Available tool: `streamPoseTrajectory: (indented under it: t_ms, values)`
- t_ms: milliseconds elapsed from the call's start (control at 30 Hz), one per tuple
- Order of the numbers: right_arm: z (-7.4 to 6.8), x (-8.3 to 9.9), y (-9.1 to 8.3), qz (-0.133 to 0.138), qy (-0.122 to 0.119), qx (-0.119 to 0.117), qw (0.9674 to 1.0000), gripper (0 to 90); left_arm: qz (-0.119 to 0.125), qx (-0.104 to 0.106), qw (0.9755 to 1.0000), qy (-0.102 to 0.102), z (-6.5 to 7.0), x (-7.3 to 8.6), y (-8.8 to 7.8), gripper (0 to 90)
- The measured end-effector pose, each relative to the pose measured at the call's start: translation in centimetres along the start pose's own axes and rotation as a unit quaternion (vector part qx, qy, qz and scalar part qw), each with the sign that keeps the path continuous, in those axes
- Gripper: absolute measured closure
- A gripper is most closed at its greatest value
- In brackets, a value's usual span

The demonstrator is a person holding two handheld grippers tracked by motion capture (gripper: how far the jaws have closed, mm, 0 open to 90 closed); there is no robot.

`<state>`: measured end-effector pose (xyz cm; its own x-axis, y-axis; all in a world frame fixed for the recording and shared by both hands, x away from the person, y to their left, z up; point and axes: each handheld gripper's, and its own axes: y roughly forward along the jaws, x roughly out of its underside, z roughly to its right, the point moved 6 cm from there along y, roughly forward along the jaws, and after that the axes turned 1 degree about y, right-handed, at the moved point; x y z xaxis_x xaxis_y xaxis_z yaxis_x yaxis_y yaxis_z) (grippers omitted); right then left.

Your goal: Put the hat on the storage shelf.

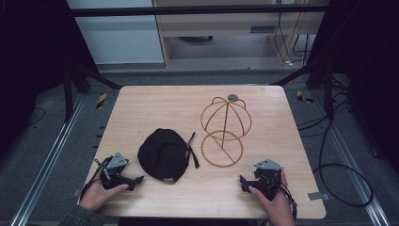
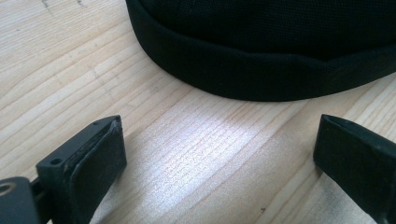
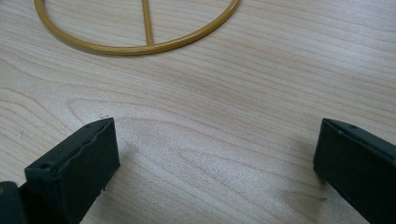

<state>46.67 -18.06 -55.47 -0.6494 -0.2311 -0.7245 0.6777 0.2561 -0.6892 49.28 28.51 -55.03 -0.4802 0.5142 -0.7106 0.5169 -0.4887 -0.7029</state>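
- Left tool: rested low on the wooden counter at its near left corner, jaws spread wide and holding nothing; in the left gripper view the band of the black cap lay just beyond the jaws, apart from them.
- Right tool: rested at the near right, jaws equally wide and empty, aimed toward the base ring of the gold wire stand.
- Black cap: lay flat, crown up, near the counter's middle, its strap trailing toward the stand.
- Gold wire stand: stood just right of the cap, its domed cage apparently shaped to carry a hat.
- Judgement: both tools appeared parked ready, each facing its nearest object.
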Motion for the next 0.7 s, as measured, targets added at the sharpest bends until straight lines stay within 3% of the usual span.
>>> streamPoseTrajectory:
  t_ms: [267,400,533,600,700]
  values:
    - [0.0,0.0,0.0,0.0,0.0,0.0,1.0,0.4,0.0,0.006,1.0,0.005,0.0,0.1,-0.1,1.5]
    - [0.0,0.0,0.0,0.0,0.0,0.0,1.0,0.4,-0.012,0.008,0.9999,0.004,-0.1,0.1,-0.4,3.1]
    - [0.0,0.0,0.0,0.0,0.0,0.0,1.0,0.4,-0.002,-0.003,1.0,0.0,-0.2,-0.2,-1.5,4.2]
    - [0.0,0.0,0.0,0.0,0.0,0.0,1.0,0.4,0.015,0.011,0.9998,-0.011,0.1,-0.4,-2.2,4.2]
    - [0.0,0.0,0.0,0.0,0.0,0.0,1.0,0.4,0.015,0.011,0.9998,-0.004,0.4,-0.4,-2.3,4.3]
